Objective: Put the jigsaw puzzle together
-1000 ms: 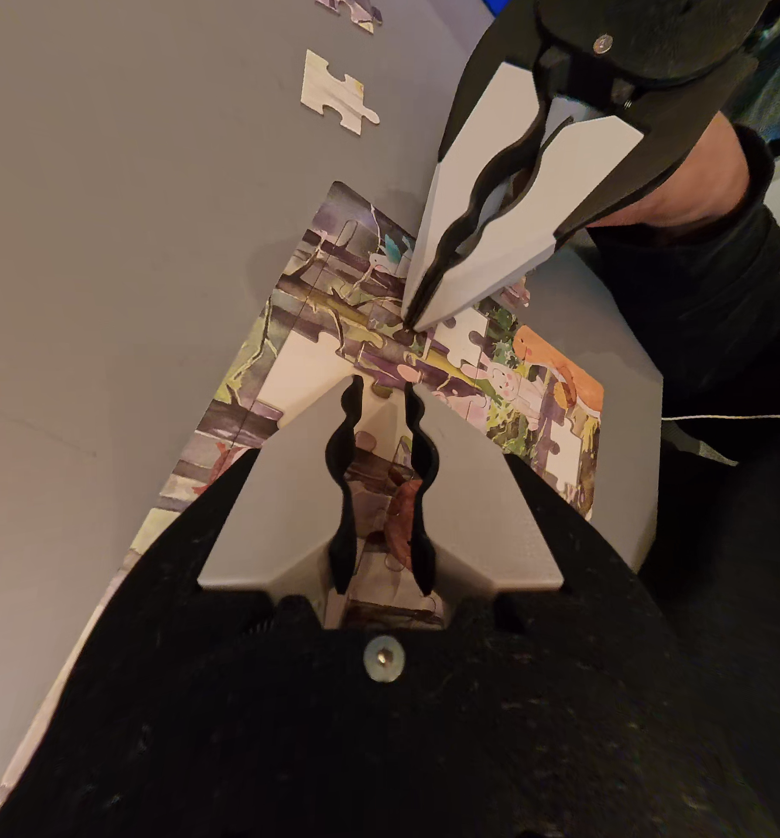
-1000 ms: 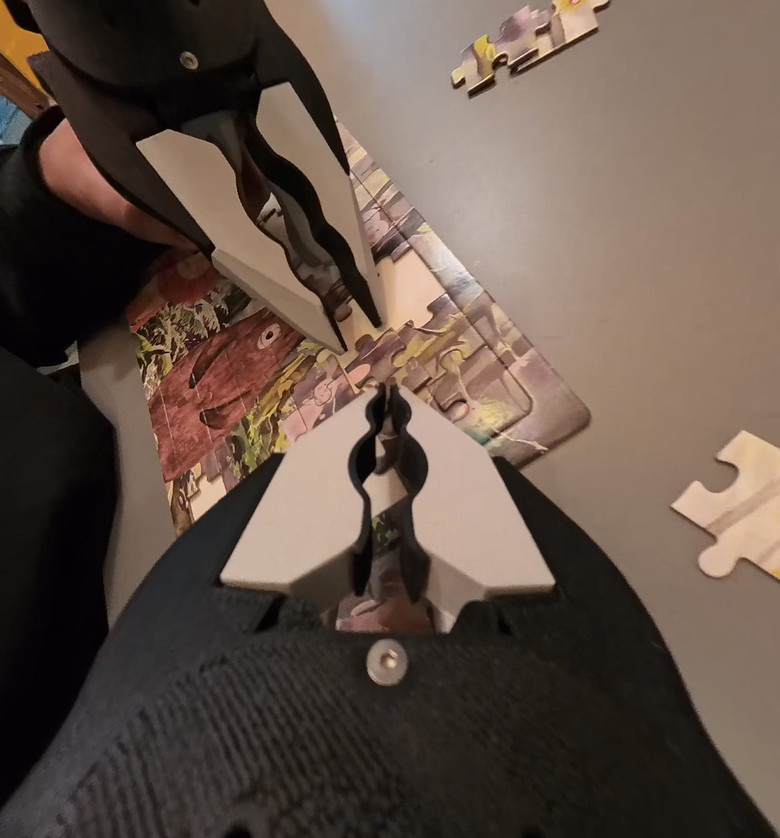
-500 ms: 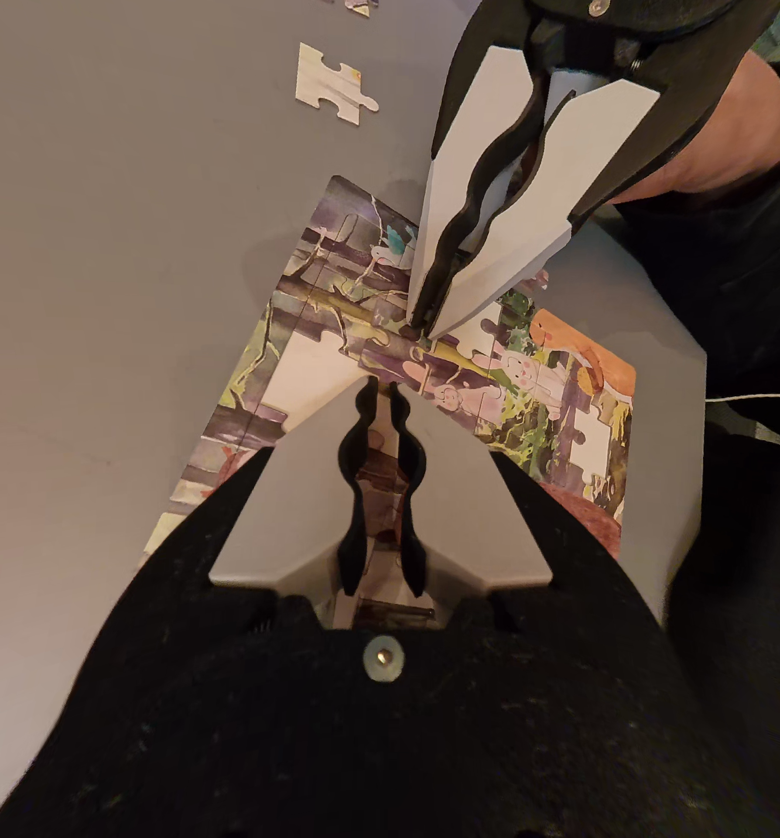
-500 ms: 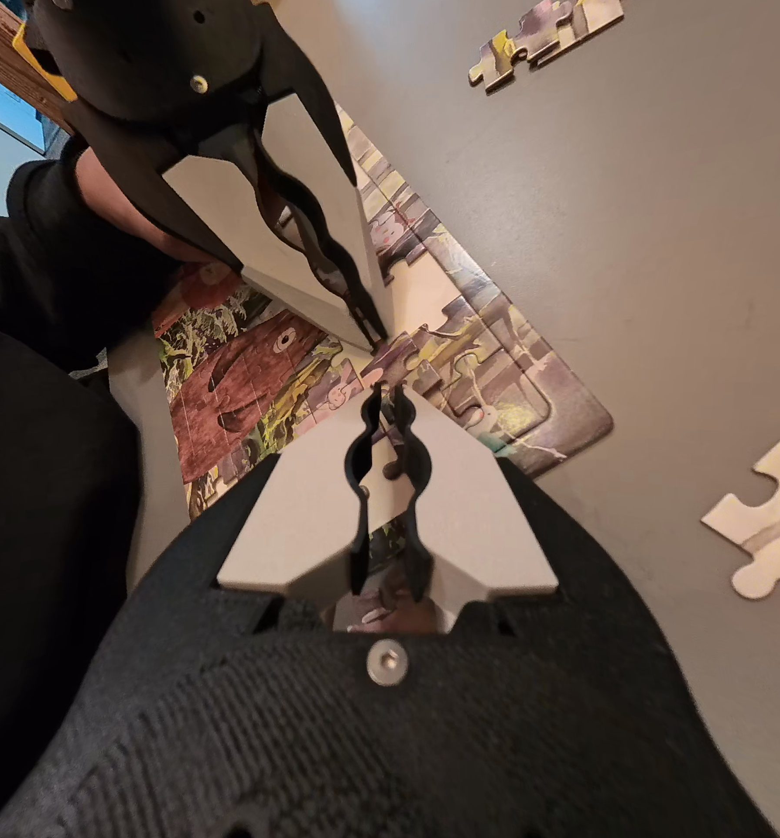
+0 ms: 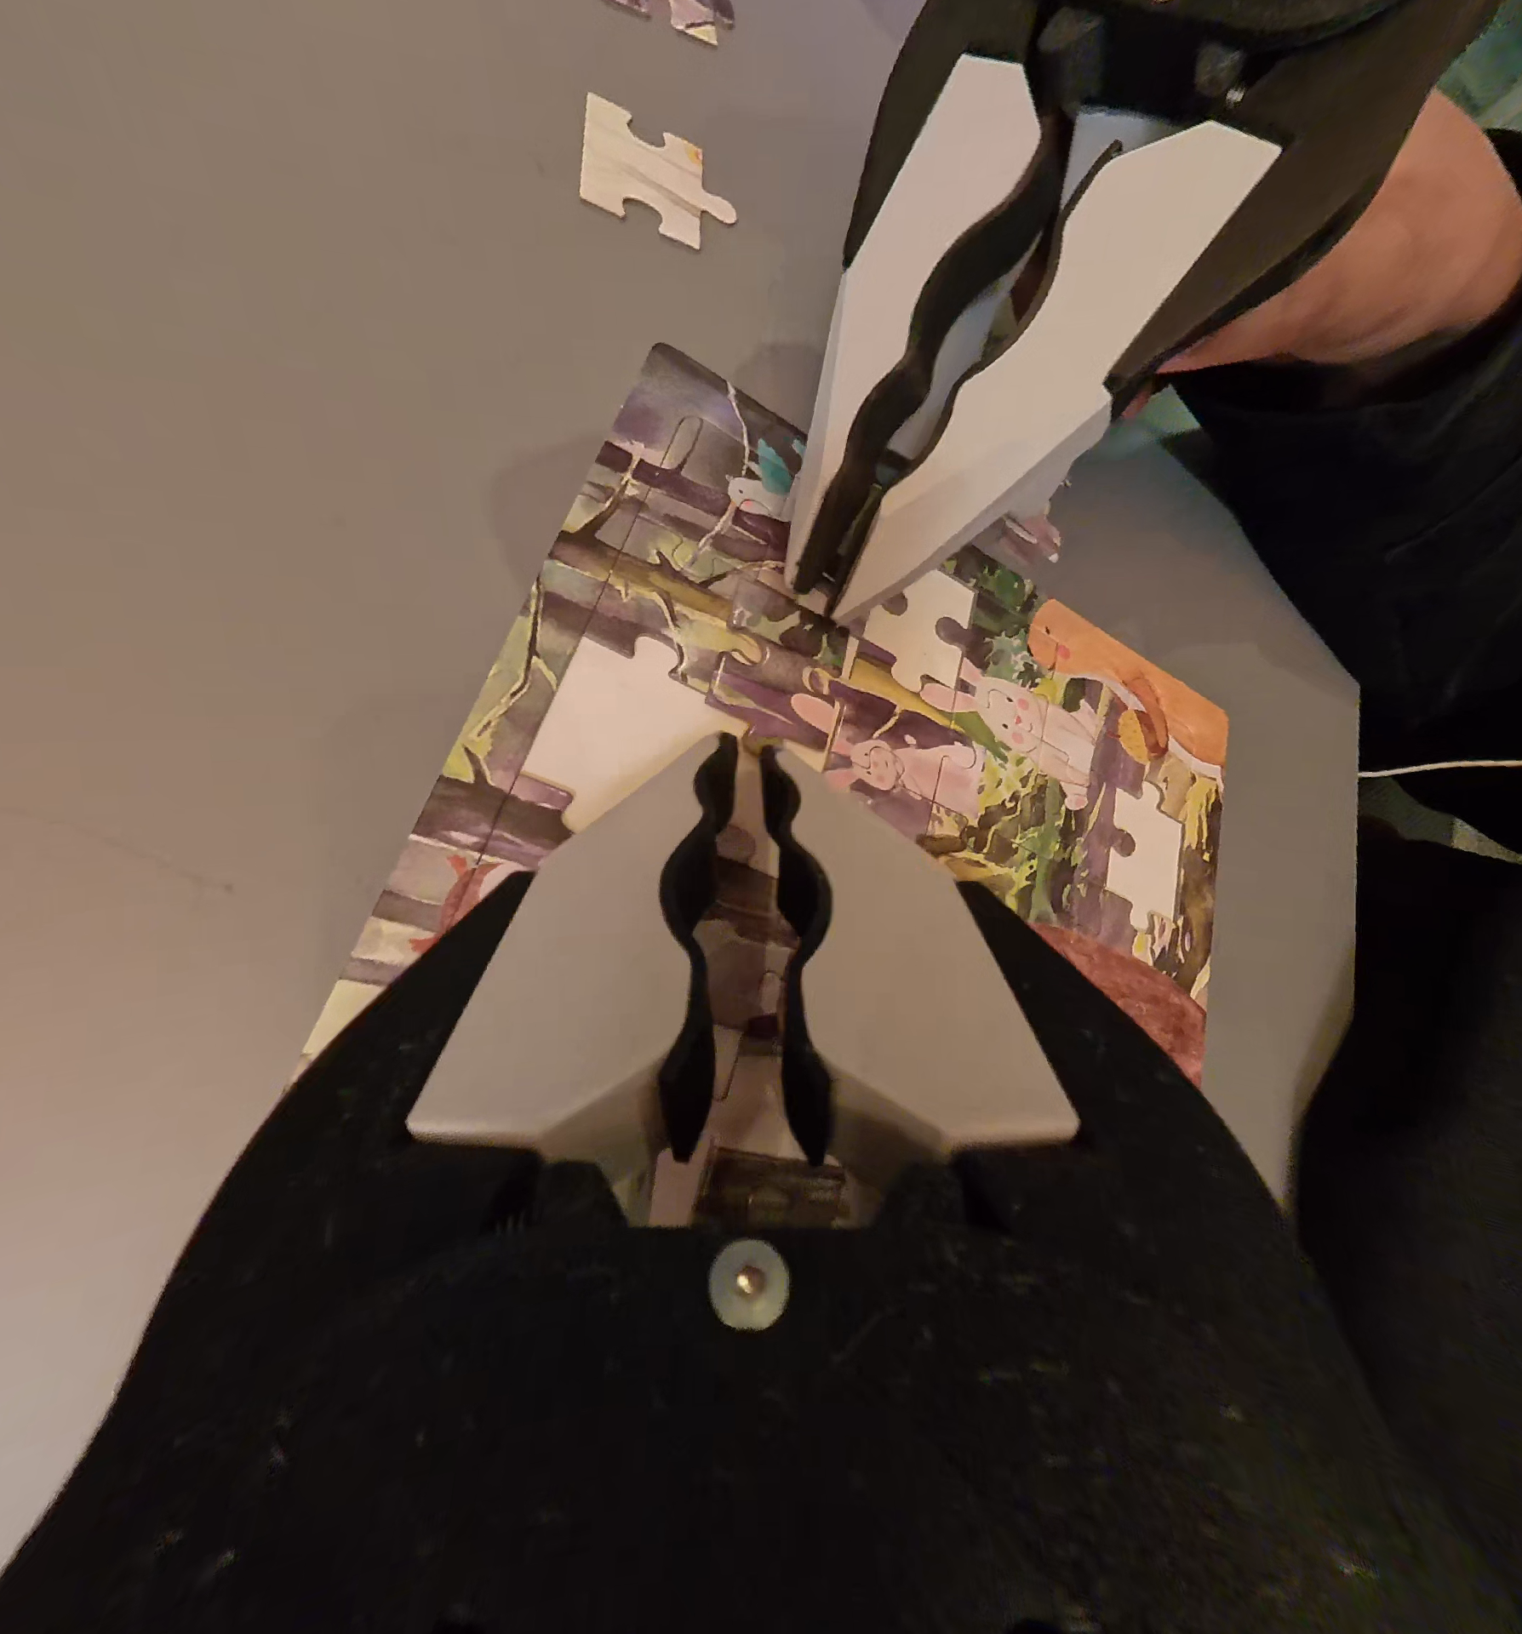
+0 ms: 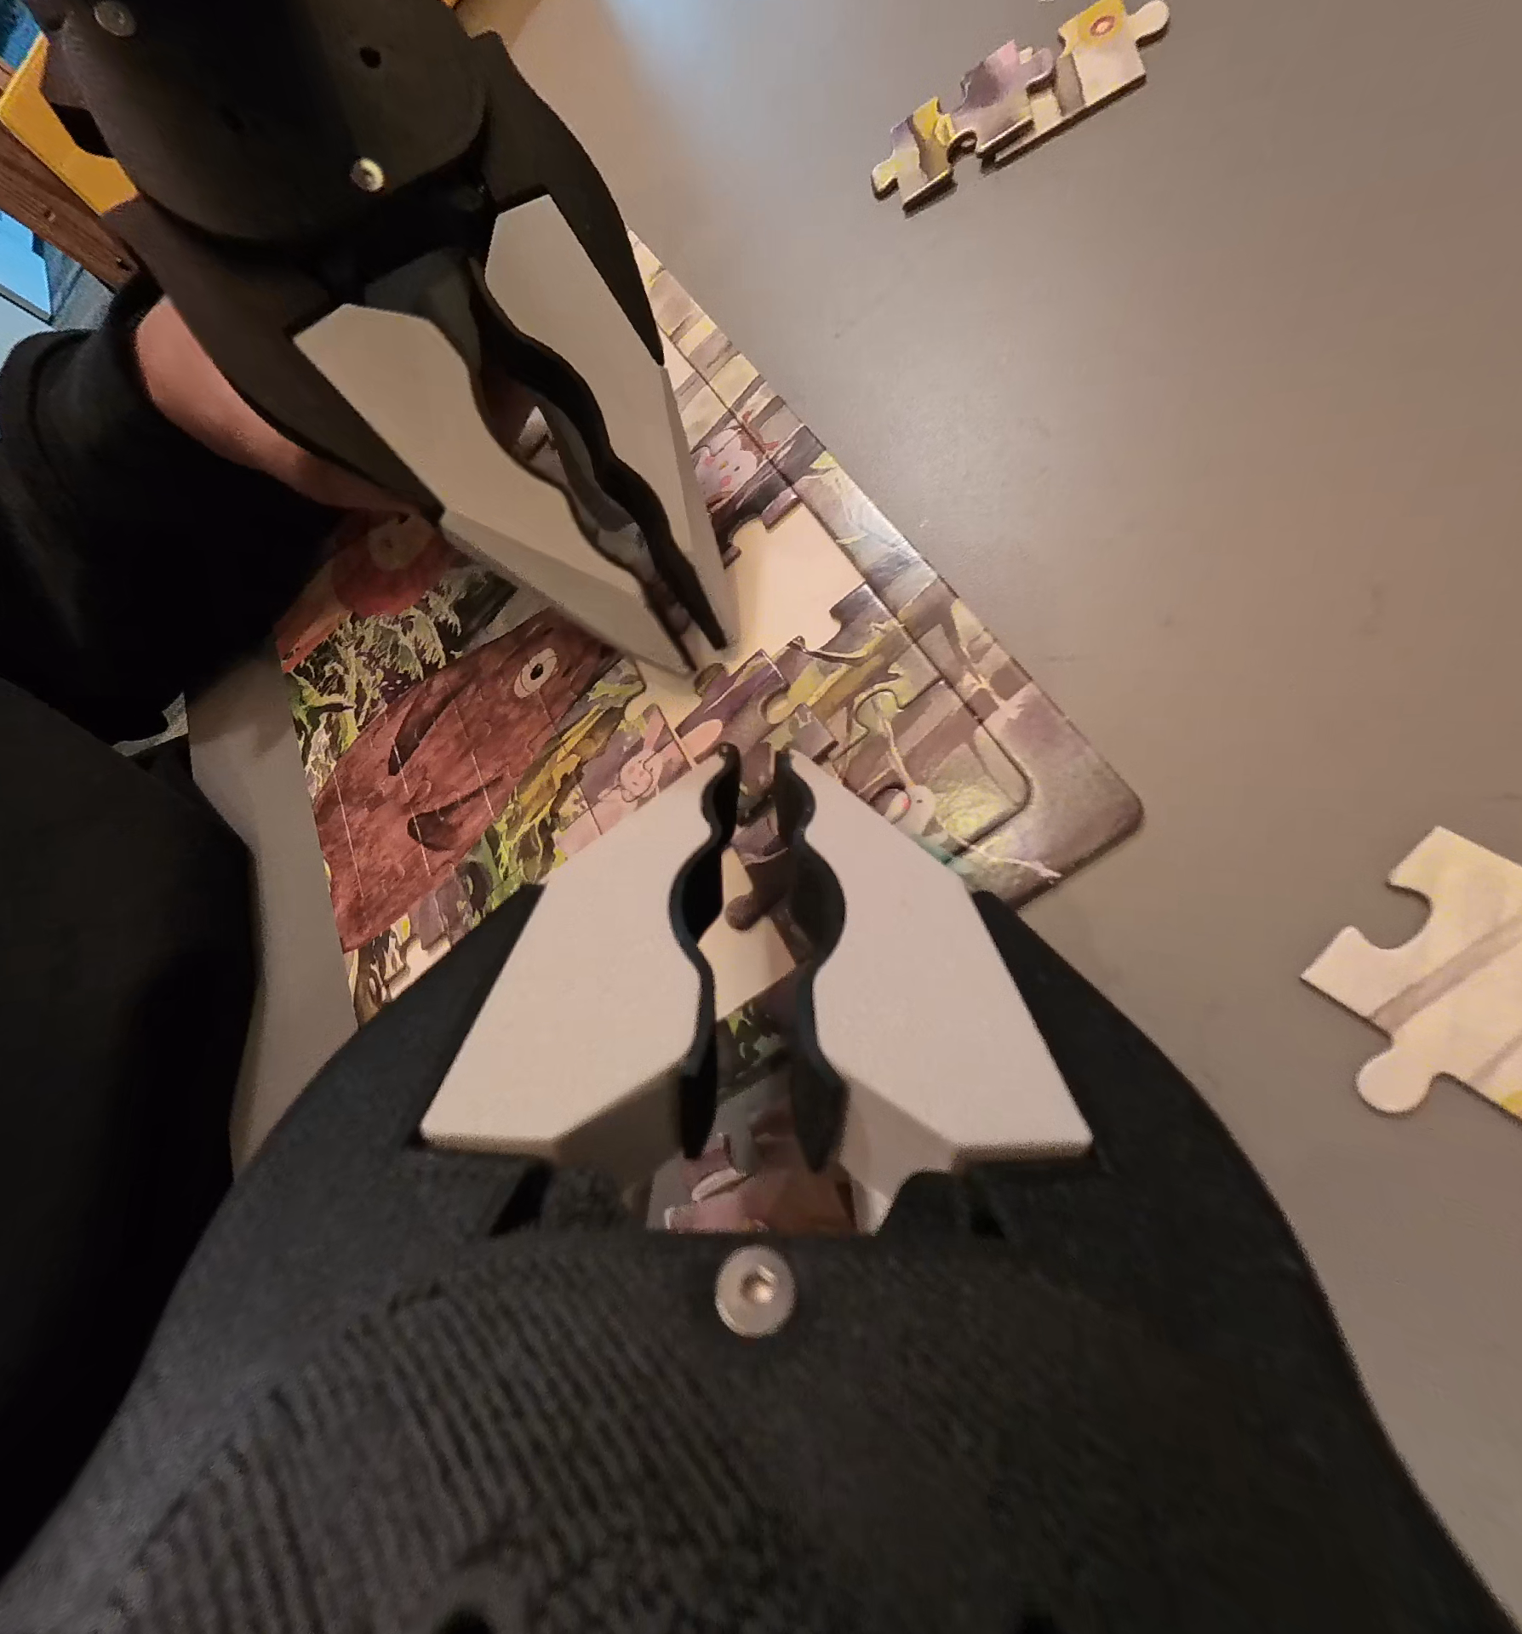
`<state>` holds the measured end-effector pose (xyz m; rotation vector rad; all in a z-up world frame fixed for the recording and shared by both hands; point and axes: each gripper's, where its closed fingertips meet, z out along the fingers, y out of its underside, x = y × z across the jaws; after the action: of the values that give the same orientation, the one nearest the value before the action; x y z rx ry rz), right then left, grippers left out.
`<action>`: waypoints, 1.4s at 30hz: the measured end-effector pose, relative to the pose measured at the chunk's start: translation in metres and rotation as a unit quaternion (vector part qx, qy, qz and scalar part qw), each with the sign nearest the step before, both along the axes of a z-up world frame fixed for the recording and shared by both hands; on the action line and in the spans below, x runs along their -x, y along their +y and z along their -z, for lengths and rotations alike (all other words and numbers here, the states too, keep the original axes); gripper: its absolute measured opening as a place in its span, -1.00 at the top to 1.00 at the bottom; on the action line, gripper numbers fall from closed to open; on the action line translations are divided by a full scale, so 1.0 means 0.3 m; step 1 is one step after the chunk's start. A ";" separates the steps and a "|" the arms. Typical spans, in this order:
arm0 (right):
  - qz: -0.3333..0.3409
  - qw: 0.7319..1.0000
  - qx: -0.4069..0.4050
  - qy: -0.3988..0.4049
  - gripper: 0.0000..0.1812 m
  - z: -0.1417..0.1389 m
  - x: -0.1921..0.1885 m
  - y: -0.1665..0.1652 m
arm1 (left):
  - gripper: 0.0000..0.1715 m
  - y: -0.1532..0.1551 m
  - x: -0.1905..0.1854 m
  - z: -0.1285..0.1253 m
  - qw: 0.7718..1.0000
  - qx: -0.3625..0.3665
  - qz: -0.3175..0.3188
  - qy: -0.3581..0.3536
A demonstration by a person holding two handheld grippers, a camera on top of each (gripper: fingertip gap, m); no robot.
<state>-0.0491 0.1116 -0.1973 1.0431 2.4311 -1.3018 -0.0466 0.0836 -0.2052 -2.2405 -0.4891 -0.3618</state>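
Note:
A partly built jigsaw puzzle [image 5: 1049, 734] lies on the grey table [image 5: 209, 442], with bare white gaps [image 5: 625, 707] in it. My left gripper [image 5: 744, 747] is nearly shut, its tips low over the puzzle's middle beside a gap. I see nothing held in it. My right gripper [image 5: 821, 599] points down from above, jaws nearly shut, tips touching a purple piece. In the right wrist view my right gripper [image 6: 753, 760] stands over the puzzle [image 6: 474, 778], and the left gripper [image 6: 695, 650] meets it tip to tip.
A loose pale piece [image 5: 651, 177] lies beyond the puzzle, and joined pieces [image 5: 678, 9] lie at the top edge. They also show in the right wrist view as a pale piece [image 6: 1465, 990] and joined pieces [image 6: 1023, 106]. A person's black sleeve [image 5: 1403, 530] is at the table's near edge. Both grippers' tips are close together, under 4 cm apart. The right tips stand about 8 cm off the partly built jigsaw puzzle [image 5: 1049, 734].
My left gripper's jaws have narrowed from open to nearly shut. Both grippers have drawn back slightly, so more of the puzzle shows. The right tips stay on the same spot.

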 end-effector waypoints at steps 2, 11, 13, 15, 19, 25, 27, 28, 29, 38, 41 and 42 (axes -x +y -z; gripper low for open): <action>0.005 1.000 -0.001 0.001 0.93 -0.001 0.005 0.007 | 0.86 0.005 -0.007 -0.002 1.000 -0.004 0.006 0.003; 0.009 1.000 0.004 0.002 0.93 -0.009 0.009 0.011 | 0.91 0.018 -0.004 0.008 0.999 0.007 0.008 0.031; 0.006 1.000 0.009 0.001 0.94 -0.012 0.006 0.007 | 0.92 0.018 -0.005 0.009 0.999 0.011 0.009 0.037; 0.006 1.000 0.015 -0.001 0.93 -0.016 0.006 0.005 | 0.92 0.017 -0.007 0.009 0.999 0.012 0.010 0.035; 0.009 1.000 0.016 0.001 0.93 -0.019 0.010 0.009 | 1.00 0.008 -0.002 0.006 0.999 0.012 0.008 0.032; 0.012 1.000 0.015 0.000 0.92 -0.018 0.013 0.012 | 1.00 -0.030 0.035 -0.005 0.999 0.013 -0.011 0.038; 0.012 1.000 0.013 0.000 0.92 -0.014 0.013 0.013 | 1.00 -0.036 0.046 -0.019 0.999 0.001 -0.019 0.033; 0.012 1.000 0.012 -0.001 0.92 -0.012 0.012 0.013 | 1.00 -0.038 0.050 -0.026 0.999 -0.005 -0.023 0.029; 0.012 1.000 0.010 -0.002 0.92 -0.009 0.012 0.013 | 1.00 -0.038 0.052 -0.031 0.999 -0.011 -0.025 0.024; 0.009 1.000 0.009 -0.011 0.91 -0.003 0.005 0.013 | 0.94 -0.028 0.047 -0.031 0.999 -0.024 -0.026 0.014; 0.000 1.000 0.012 -0.017 0.90 -0.007 -0.006 0.012 | 0.82 -0.004 0.031 -0.034 0.999 -0.039 -0.021 0.000; -0.004 1.000 0.013 -0.018 0.90 -0.008 -0.011 0.012 | 0.77 0.004 0.026 -0.035 0.999 -0.043 -0.020 -0.003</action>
<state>-0.0460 0.1151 -0.1948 1.0412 2.3831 -1.2970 -0.0543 0.0848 -0.1948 -2.1432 -0.5115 -0.3626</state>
